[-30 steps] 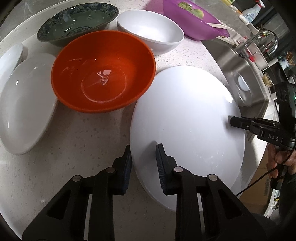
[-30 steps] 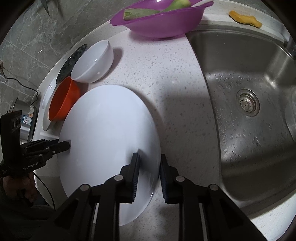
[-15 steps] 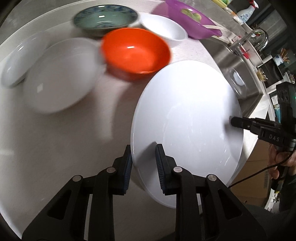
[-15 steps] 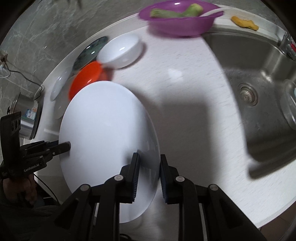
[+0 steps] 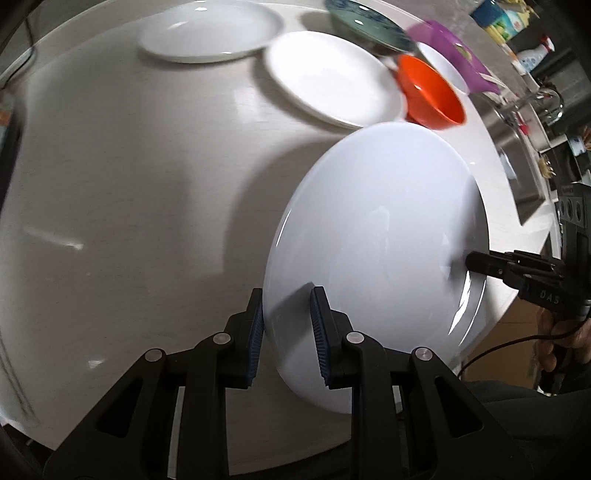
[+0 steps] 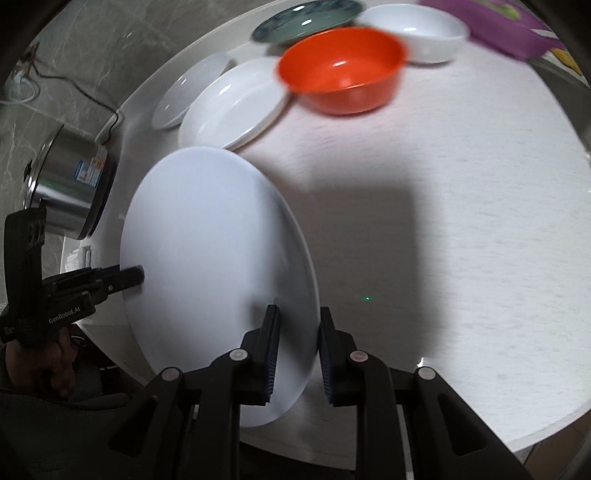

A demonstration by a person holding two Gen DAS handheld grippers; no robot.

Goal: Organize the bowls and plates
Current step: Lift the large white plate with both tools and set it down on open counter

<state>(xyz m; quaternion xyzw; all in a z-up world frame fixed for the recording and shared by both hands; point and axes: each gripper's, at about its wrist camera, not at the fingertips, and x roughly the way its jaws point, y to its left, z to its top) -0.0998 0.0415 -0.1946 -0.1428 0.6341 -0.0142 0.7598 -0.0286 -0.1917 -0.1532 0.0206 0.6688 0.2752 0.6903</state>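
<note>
Both grippers had carried the large round white plate (image 5: 376,258) sideways along the pale speckled countertop (image 5: 129,184) since a second earlier, away from the steel sink (image 5: 517,147) and toward the open stretch near its front edge. Where the plate had previously lain beside the orange plastic bowl (image 5: 432,96), it was now held clear of the surface, tilted, with that bowl well apart behind it.

The left gripper (image 5: 286,328) was clamped narrowly on the plate's near rim, one blue pad above and one beneath. The right gripper (image 6: 297,347) held the opposite rim in the same manner.

In the inspector's judgement the plate was rigid, glossy and breakable, and probably fairly heavy for its thin edge. A smooth glazed rim offers little friction, so opposed holds at two points of the rim, as seen, appeared the sound choice; a single pinch would likely let it swing or slip.

The left wrist view showed the sink, tap and two shallow white plates (image 5: 332,74) toward the back edge, with a dark patterned dish (image 5: 369,22) and purple basin (image 5: 454,51) beyond. Only the right wrist view showed the stainless steel pot (image 6: 70,184) at the counter's left end, and a white bowl (image 6: 417,29) clearly.
</note>
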